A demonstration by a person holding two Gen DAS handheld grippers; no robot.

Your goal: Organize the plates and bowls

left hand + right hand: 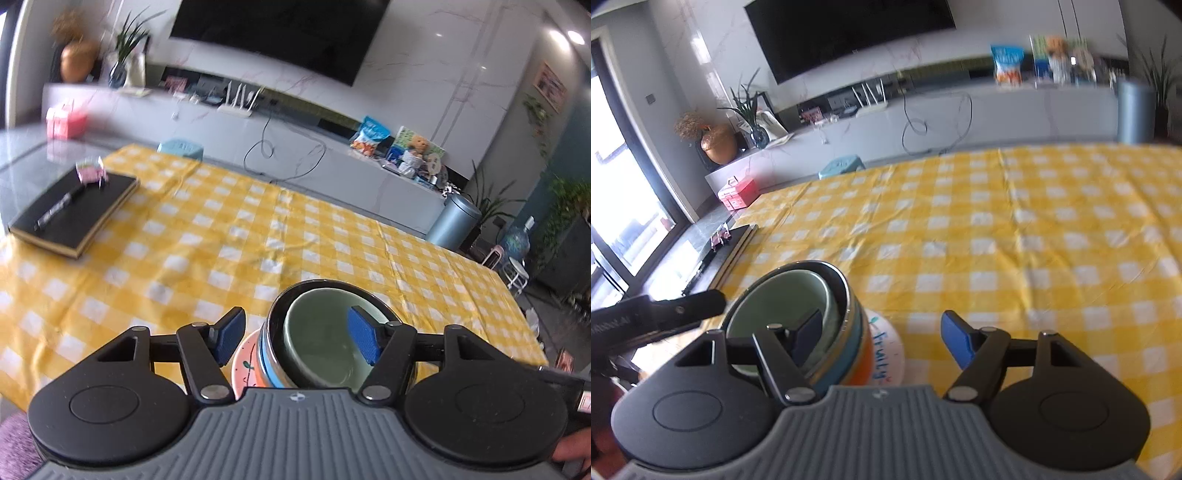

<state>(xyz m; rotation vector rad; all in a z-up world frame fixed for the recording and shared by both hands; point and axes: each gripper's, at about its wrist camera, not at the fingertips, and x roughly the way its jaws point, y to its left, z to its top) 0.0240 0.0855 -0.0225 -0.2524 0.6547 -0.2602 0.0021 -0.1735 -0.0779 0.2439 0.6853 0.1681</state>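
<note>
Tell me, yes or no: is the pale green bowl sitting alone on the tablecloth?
No. The pale green bowl is nested inside a stack of other bowls, not directly on the yellow checked tablecloth.

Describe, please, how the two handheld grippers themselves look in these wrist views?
Both the left gripper and right gripper match: a ribbed grey body, two round black discs, black linkage arms with silver pivot pins, and textured blue pads. A fuzzy purple sleeve shows at the left view's corner.
</note>
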